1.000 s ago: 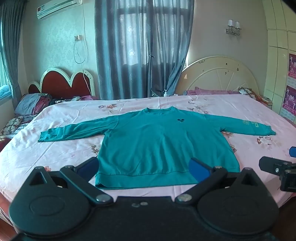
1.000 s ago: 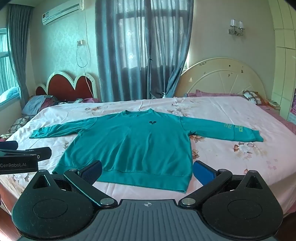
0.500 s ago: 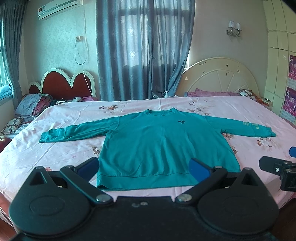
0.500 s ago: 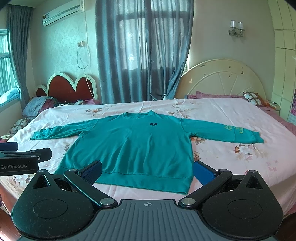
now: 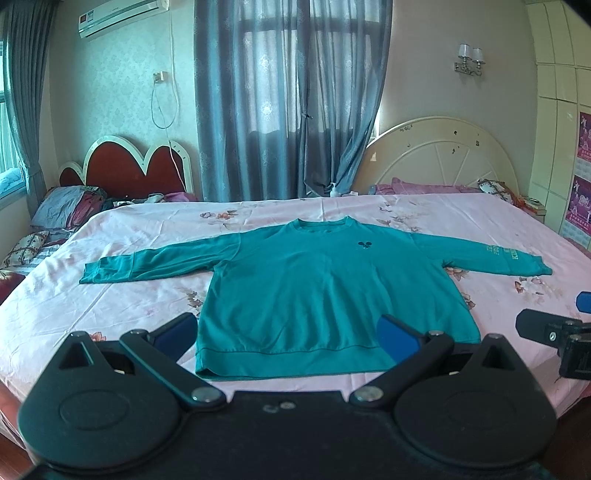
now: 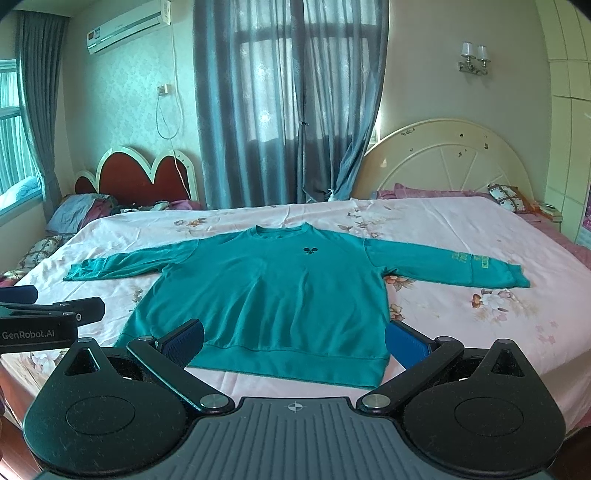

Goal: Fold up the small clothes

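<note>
One teal sweatshirt (image 5: 325, 291) lies flat, front up, on the pink flowered bed (image 5: 110, 295), both sleeves spread out to the sides and the neckline toward the far edge of the bed. Its hem runs along the bed's near edge. A small dark emblem (image 5: 364, 244) sits on the chest, and pale lettering (image 6: 471, 258) runs down one sleeve near the cuff; it is too blurred to read.

Two tongs are in view, one per hand. The left tongs (image 5: 286, 332) hang level just short of the sweatshirt's hem, released, blue pads wide apart with nothing between them. The right tongs (image 6: 293, 339) sit likewise before the hem, level, spread wide and empty. Neither touches the sweatshirt. In the right wrist view the side of the left tongs reads "GenRobot.AI" (image 6: 27, 335).

Beyond the sweatshirt stand two headboards, a red scalloped one (image 5: 125, 168) and a cream rounded one (image 5: 439, 155), with grey-blue curtains (image 5: 291, 96) between them. One air conditioner (image 5: 122, 16) hangs high on the wall above the red headboard, and one twin-shade wall lamp (image 5: 469, 59) above the cream one.
</note>
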Tool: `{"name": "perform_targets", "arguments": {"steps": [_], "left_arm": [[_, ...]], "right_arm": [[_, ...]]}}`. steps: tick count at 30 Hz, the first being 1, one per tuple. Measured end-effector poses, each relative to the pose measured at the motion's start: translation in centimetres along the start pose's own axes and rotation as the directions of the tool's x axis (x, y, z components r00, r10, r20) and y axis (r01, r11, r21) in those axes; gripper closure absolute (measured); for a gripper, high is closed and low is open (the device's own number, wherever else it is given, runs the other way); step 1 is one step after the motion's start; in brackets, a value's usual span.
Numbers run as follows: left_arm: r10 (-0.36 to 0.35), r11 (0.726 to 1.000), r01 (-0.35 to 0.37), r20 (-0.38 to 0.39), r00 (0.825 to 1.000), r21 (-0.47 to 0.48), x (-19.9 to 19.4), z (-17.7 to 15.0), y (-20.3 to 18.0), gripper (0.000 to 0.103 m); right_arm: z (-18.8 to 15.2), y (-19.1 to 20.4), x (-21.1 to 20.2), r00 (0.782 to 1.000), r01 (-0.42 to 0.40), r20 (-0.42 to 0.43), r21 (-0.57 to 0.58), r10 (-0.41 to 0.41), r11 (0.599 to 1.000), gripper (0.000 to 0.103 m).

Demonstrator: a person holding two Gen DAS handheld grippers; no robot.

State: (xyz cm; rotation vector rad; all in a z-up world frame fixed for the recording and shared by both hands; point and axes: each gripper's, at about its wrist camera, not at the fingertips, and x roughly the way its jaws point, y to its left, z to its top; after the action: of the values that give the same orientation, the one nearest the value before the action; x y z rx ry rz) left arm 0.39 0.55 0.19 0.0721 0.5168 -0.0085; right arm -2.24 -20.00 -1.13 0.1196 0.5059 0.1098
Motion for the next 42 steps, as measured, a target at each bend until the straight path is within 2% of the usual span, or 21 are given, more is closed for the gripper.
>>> {"name": "perform_targets", "arguments": {"steps": [42], "left_arm": [[0.002, 1.000, -0.002, 0.000, 1.000, -0.005, -0.03, 0.42, 0.64, 0.000]], "right_arm": [[0.58, 0.21, 0.42, 1.000, -0.006, 0.003, -0.002, 0.006, 1.000, 0.000]]}}
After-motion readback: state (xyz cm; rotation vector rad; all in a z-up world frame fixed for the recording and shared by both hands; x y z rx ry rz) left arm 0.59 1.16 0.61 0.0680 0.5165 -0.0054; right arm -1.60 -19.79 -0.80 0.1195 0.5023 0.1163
